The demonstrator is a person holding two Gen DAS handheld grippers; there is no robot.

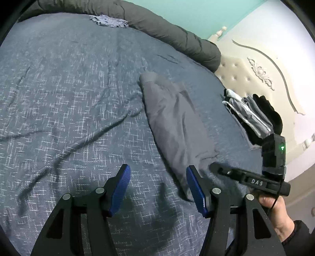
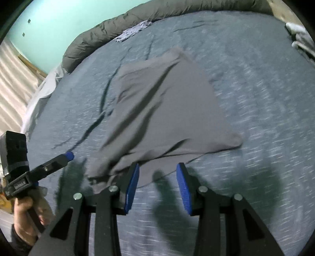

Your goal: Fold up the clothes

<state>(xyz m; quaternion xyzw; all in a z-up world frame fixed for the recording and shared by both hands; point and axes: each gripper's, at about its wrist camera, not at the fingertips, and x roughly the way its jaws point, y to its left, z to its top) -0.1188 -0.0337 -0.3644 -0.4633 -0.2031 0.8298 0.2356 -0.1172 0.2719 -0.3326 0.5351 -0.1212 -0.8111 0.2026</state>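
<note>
Grey garment [image 2: 163, 110] mid-bedspread [image 2: 256, 98], open fabric all round.

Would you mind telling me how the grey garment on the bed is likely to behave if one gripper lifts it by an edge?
The grey garment would probably drape and sag: it lies limp, with soft creases. It looks thin, so likely light. Its folded layers may slide apart, since nothing pins them.

Black tool [image 1: 158, 192], ribbed blue pads [image 1: 120, 192], silver screws

Teal wall [image 1: 177, 9], cream tufted headboard [image 1: 246, 78], blue bedspread [image 1: 59, 98]
</note>
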